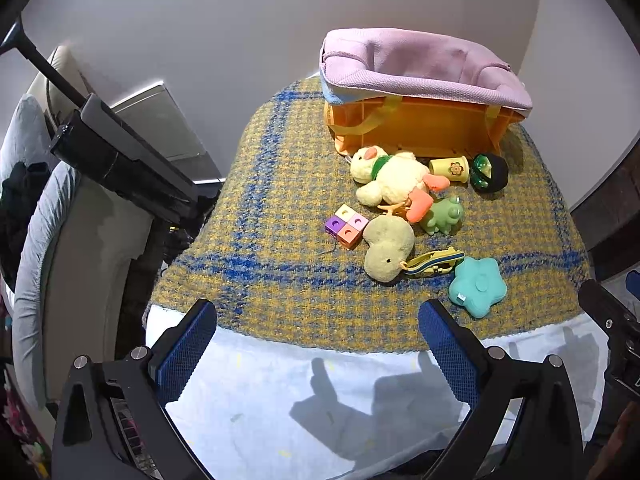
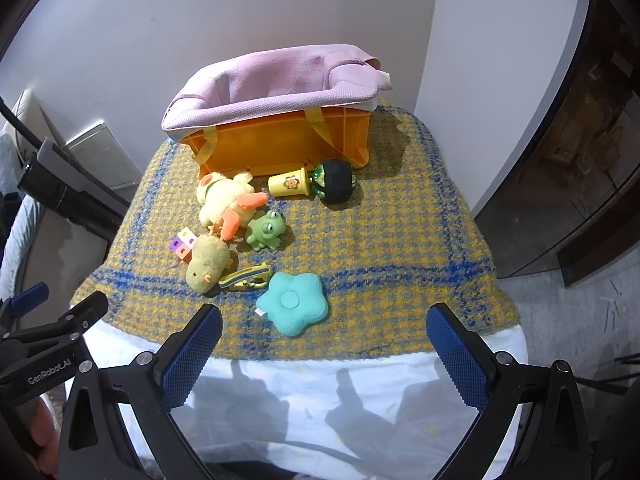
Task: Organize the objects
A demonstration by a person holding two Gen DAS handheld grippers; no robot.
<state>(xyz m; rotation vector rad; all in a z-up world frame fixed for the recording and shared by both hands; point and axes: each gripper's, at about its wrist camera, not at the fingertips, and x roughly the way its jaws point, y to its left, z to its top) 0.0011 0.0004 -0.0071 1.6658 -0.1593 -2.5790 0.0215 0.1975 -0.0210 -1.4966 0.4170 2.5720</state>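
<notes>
Your left gripper (image 1: 318,338) and right gripper (image 2: 324,340) were spread wide and empty, clear of the toys. The left one's body read "GenRobot.AI".

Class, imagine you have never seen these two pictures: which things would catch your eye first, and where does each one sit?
First comes the orange basket with its pink liner, at the far edge of the yellow-and-blue checked blanket. Just before it lies a heap of toys, led by the plush duck and green frog. Nearest the open right gripper lies the teal star cushion.
</notes>
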